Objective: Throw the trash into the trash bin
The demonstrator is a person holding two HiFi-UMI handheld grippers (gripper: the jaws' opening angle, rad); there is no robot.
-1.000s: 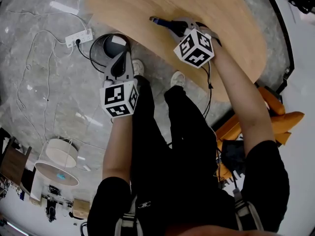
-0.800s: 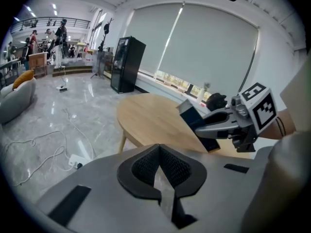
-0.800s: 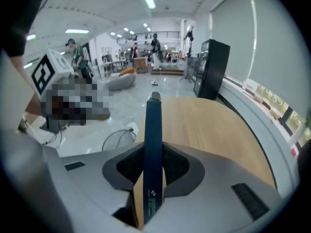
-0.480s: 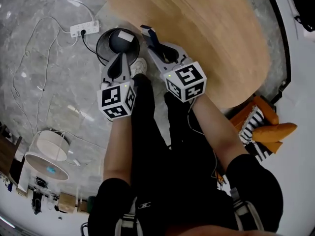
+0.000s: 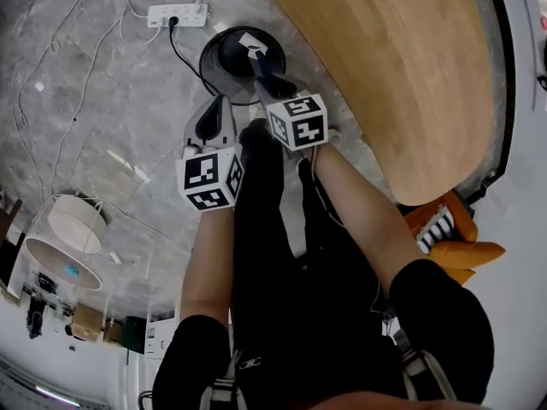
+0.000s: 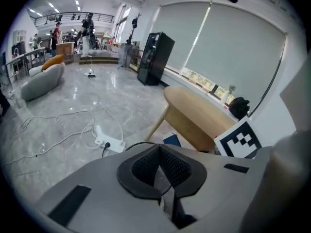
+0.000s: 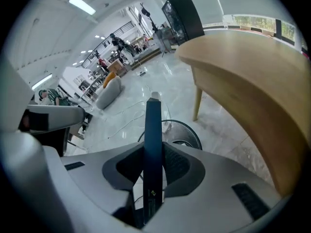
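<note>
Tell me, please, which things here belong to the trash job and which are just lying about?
Job: dark blue packet, clamped in the right gripper; black trash bin on the floor.
Lying about: power strip, wooden table, orange cushion.

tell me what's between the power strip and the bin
Head view: bare grey floor, crossed only by a black cable that runs from the power strip toward the bin.

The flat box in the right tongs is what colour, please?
The flat box is dark blue; right gripper view.
</note>
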